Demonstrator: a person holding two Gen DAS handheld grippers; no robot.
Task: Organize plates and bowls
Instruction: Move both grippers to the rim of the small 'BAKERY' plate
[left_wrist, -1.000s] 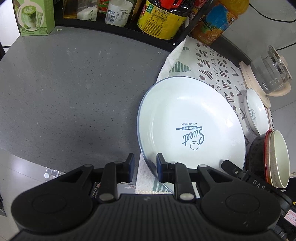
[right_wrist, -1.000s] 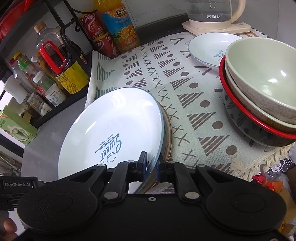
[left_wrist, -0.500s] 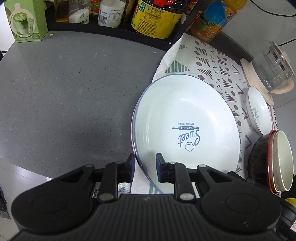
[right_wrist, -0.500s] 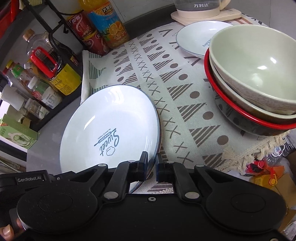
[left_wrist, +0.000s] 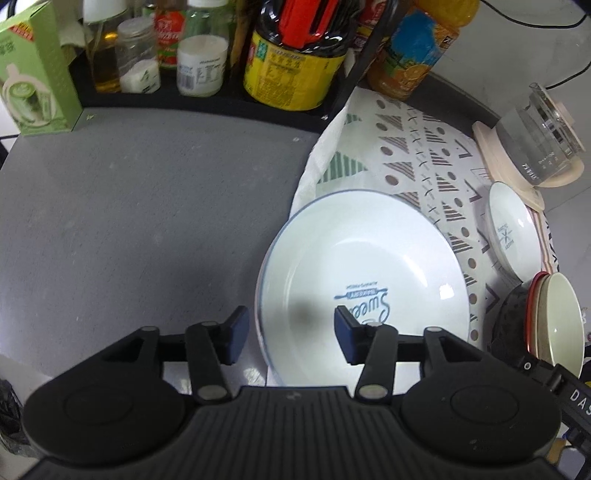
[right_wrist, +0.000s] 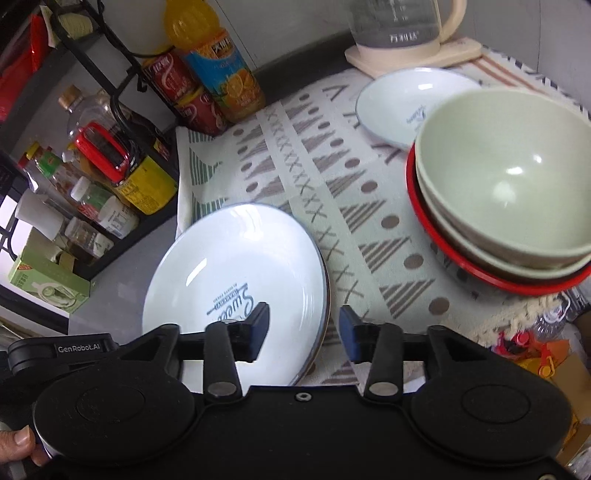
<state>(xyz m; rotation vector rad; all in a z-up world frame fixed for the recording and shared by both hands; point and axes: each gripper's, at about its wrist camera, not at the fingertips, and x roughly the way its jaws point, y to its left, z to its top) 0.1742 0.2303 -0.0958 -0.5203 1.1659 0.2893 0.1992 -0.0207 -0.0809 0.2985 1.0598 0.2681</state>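
White "Sweet" plate (left_wrist: 369, 273), blue rim, flat on patterned cloth.
Rim sits between both open jaw pairs, untouched; stacked bowls (right_wrist: 506, 206) and small plate (right_wrist: 402, 107) beyond, rightward.

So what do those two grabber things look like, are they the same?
Nearly twins. The left gripper and right gripper are both matte black, with two round discs on the body, silver pins on the linkages, and dark blue pads on the fingertips. The left body has ridged stripes. White "GenRobot.AI" lettering shows at the right view's left edge, and a bare thumb peeks in.
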